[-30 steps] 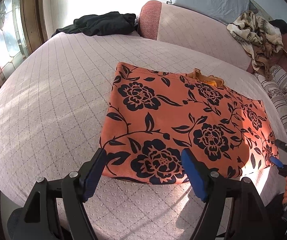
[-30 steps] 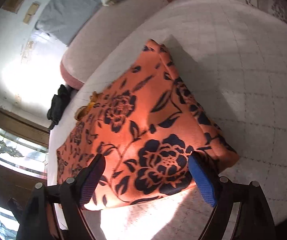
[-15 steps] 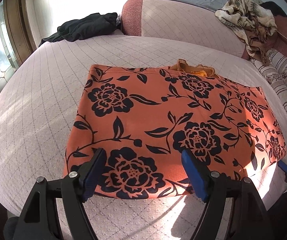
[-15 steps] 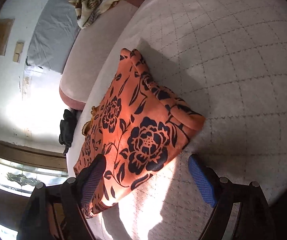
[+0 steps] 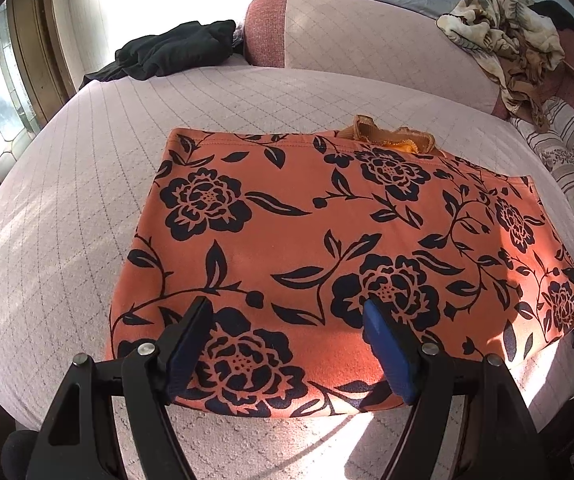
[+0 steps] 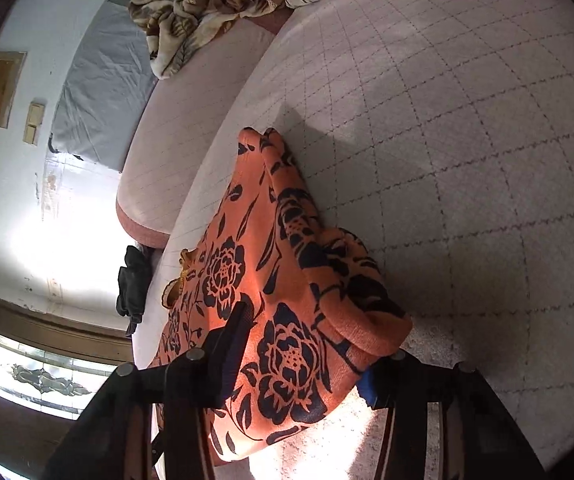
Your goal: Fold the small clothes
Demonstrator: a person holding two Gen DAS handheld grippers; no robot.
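Orange black-floral folded garment (image 5: 327, 240) flat on quilted pink bed (image 5: 67, 220); left tool (image 5: 287, 344) wide open, empty; right tool (image 6: 307, 356) closing around garment's corner.

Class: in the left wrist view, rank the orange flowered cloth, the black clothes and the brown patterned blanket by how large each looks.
1. Orange flowered cloth, by far the largest, and nearest the camera.
2 and 3. Black clothes and brown patterned blanket: they look alike, both far off, so unranked.
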